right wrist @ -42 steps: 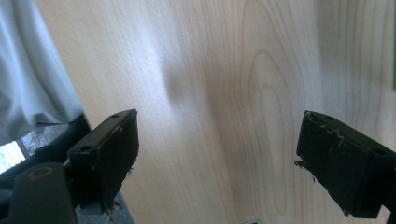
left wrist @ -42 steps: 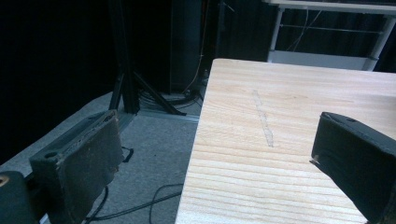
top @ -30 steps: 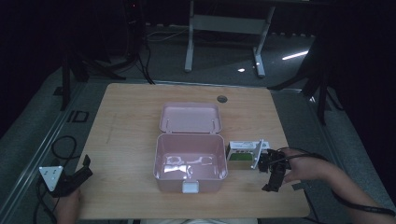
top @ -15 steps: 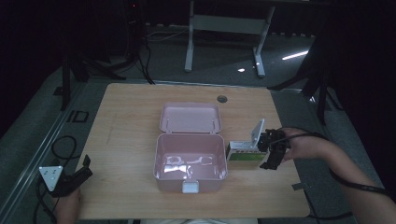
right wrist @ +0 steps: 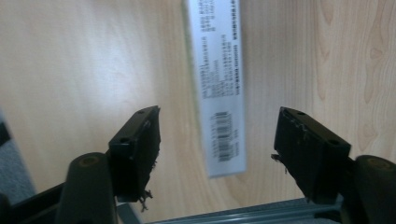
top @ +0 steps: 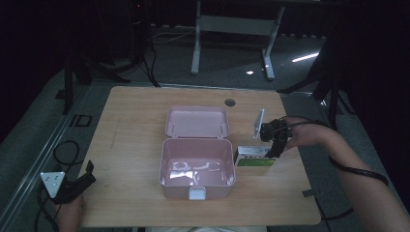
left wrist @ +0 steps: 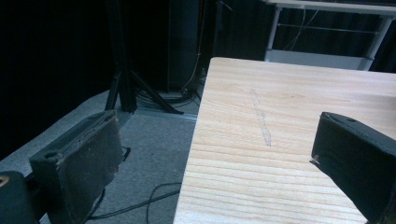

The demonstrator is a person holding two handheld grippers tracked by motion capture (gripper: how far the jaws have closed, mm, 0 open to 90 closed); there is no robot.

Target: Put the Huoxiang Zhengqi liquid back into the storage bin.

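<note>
Since a second ago the right gripper (top: 273, 145) has swung farther across the table (top: 130, 125), the forearm reaching in from the right edge. Its jaws stand wide apart over the green-and-white carton (top: 254, 160), holding nothing. That carton lies flat, just beside the open pink box (top: 196, 166) on its right. At the near left corner the left gripper (top: 72, 186) rests low, jaws spread and empty.

high view: above, facing forward-down, far | left gripper view: low, near the pale wooden table (left wrist: 299, 140) edge | right gripper view: close, straight down on the same tabletop, shared with high view
</note>
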